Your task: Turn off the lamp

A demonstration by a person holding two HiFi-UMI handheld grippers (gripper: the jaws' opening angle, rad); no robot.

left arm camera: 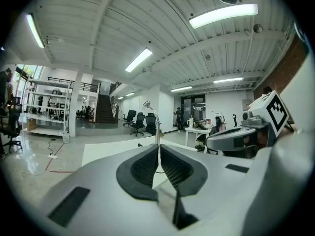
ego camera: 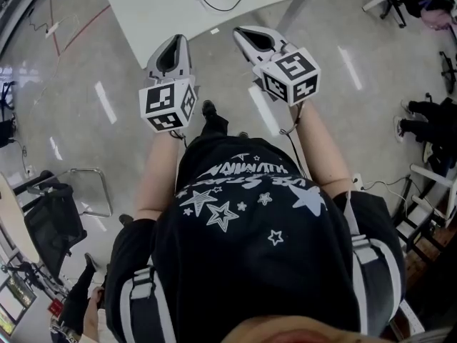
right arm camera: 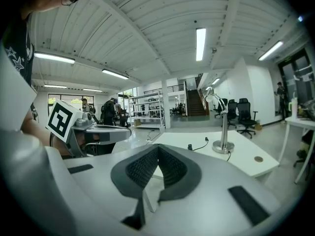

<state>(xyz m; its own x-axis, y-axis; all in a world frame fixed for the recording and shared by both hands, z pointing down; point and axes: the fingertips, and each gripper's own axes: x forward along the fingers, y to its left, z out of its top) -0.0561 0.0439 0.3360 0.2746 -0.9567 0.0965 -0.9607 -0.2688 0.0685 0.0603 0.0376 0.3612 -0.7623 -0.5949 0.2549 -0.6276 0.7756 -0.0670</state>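
A silver desk lamp (right arm camera: 224, 127) with a bent neck stands on a white table (right arm camera: 246, 165); its cord leads to a small black switch (right arm camera: 190, 146). In the left gripper view the lamp (left arm camera: 156, 127) shows just past the jaw tips, still far off. From the head view only the table's near end (ego camera: 143, 13) and a black cable (ego camera: 221, 4) are visible. My left gripper (ego camera: 173, 41) and right gripper (ego camera: 240, 31) are held side by side at the table's near edge. Both are shut, with nothing between the jaws (left arm camera: 158, 147) (right arm camera: 158, 147).
A small round disc (right arm camera: 258, 159) lies on the table near the lamp. Office chairs (right arm camera: 242, 114) stand beyond it, shelves (left arm camera: 47, 114) and stairs (left arm camera: 104, 109) farther back. A black chair (ego camera: 53, 224) sits at my left, bags and furniture (ego camera: 428, 120) at my right.
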